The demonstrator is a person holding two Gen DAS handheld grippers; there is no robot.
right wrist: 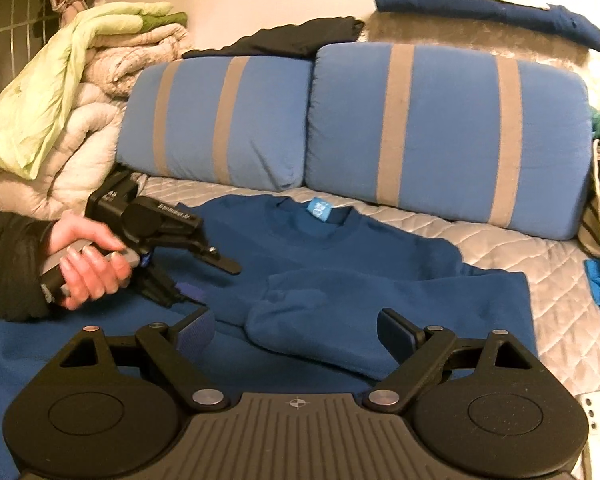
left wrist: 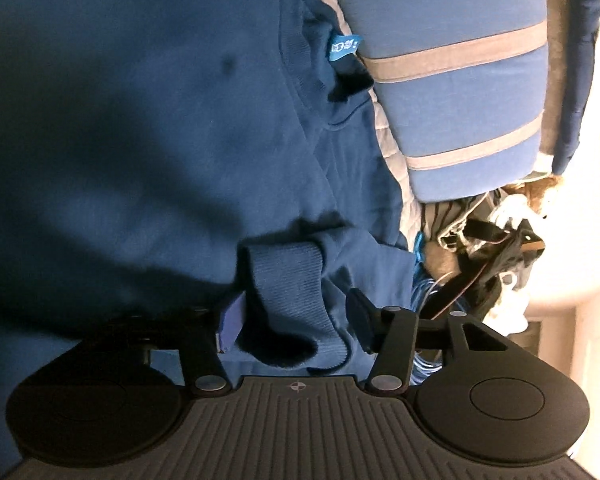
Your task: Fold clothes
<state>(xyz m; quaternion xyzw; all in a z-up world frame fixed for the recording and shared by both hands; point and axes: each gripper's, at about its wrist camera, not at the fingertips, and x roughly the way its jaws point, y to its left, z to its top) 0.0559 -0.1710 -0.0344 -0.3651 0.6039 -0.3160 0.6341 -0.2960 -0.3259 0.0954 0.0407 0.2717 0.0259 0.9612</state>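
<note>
Between the fingers of the left gripper [left wrist: 294, 312] sits the ribbed cuff [left wrist: 288, 280] of a blue sweater [right wrist: 340, 256]; one pad touches it, the other stands just off it. That sweater lies flat on a quilted bed [right wrist: 500, 240], in front of two striped pillows [right wrist: 440, 132]. Wide open, the right gripper [right wrist: 296, 330] holds nothing above a folded sleeve [right wrist: 320, 320].

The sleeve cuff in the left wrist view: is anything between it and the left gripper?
Nothing visible stands in the way. The ribbed cuff of the blue sweatshirt already lies between the fingers of the left gripper; whether the pads press on it cannot be told. Only the sweatshirt's own cloth lies under it.
</note>
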